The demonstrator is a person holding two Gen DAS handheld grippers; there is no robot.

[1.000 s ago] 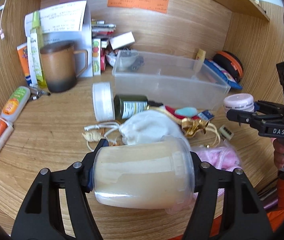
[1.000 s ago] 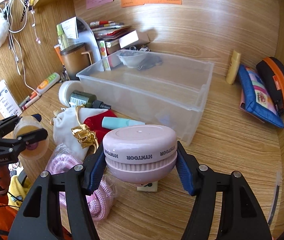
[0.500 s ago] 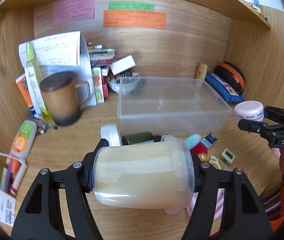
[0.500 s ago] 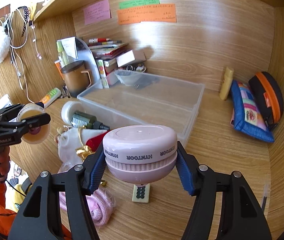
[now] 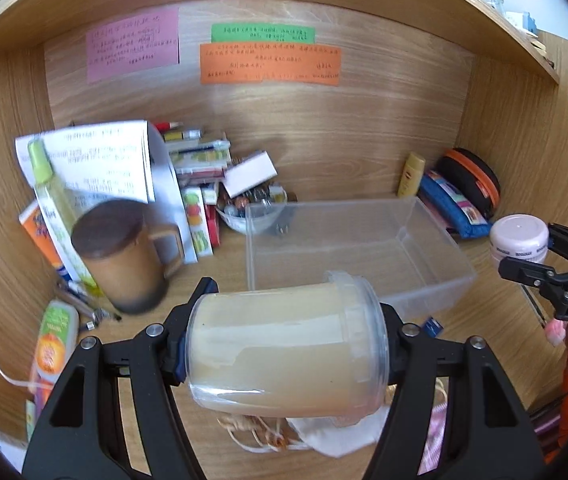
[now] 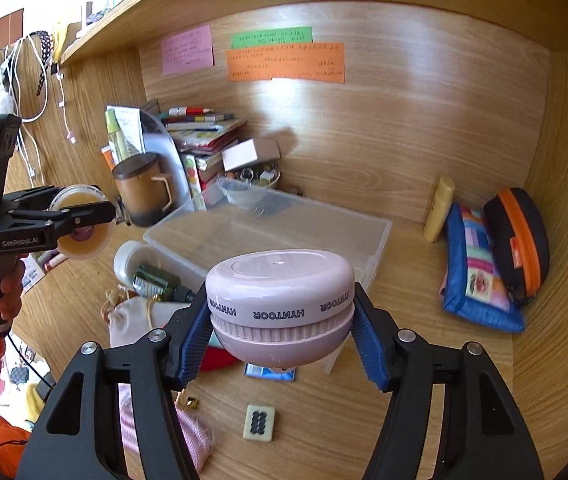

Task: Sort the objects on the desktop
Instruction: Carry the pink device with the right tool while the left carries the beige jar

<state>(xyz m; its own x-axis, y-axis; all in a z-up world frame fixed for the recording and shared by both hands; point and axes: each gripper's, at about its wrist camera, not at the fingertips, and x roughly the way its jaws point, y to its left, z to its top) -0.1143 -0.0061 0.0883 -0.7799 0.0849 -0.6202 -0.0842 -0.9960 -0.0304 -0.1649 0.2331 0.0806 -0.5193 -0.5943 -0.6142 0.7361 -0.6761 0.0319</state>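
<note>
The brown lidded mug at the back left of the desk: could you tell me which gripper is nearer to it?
Left. The left gripper hangs just beside the brown lidded mug; the right gripper is farther right, by the clear plastic bin.

We see a wooden tabletop [image 6: 423,360] carrying a clear bin [image 6: 284,232], brown mug [image 6: 142,192], mahjong tile [image 6: 259,421], blue pouch [image 6: 479,276], and white drawstring bag [image 6: 132,320].

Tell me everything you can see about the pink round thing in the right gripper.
The pink round case is a squat, glossy plastic puck with a flat top, a ribbed band around its middle, a rounded underside and HYNTOOR printed upside down along its side. The right gripper clamps it level between its blue pads, in the air near the clear plastic bin, touching nothing else. The left wrist view shows it too.
</note>
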